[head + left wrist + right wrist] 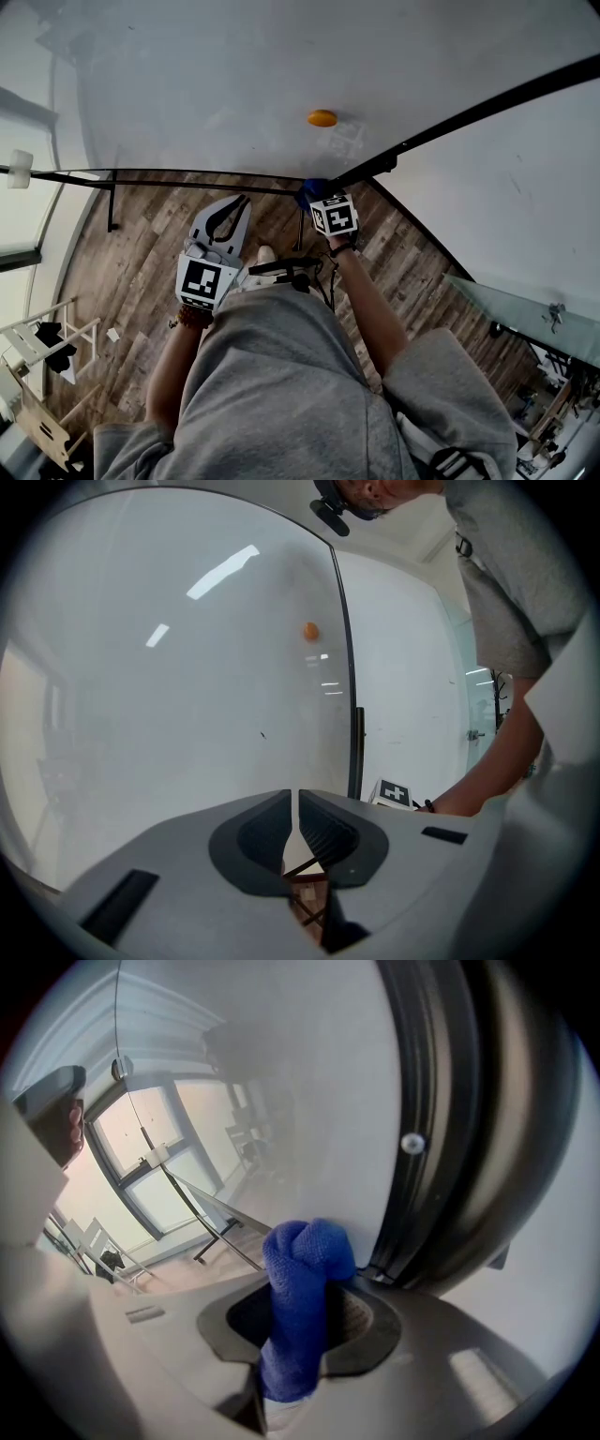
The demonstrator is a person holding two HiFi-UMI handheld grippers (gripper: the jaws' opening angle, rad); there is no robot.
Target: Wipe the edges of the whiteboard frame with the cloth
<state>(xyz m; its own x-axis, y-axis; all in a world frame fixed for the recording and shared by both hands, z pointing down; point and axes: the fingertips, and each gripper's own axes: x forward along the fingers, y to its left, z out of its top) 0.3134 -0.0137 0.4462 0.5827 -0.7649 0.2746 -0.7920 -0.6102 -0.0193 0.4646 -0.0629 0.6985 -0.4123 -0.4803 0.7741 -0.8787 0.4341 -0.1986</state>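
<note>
— Nearest first: what is the left gripper [294,797] doing?

— It is held low and near, well apart from the board. Its jaws stand together with only a thin slit between them and nothing in it.

— And the right gripper [302,1299]?

— It is clamped on the blue cloth [306,1252]. A bunched fold stands up past the jaw tips, and the lower end drops out of sight between the gripper's halves.

— Can you see that from the head view?

— Hardly. The marker cube [334,215] covers the jaws there, and only a scrap of blue shows beyond it.

— Where is the cloth against the board?

— At the lower right corner of the black frame [441,1147], just beside its inner edge. Whether it presses on the frame or only sits against it, I cannot tell.

— Farther on?

— The frame runs up and is cut off at the picture's edge. On the whiteboard [234,84] sits a small orange magnet [322,118]. The wooden floor [141,253] lies below.
</note>
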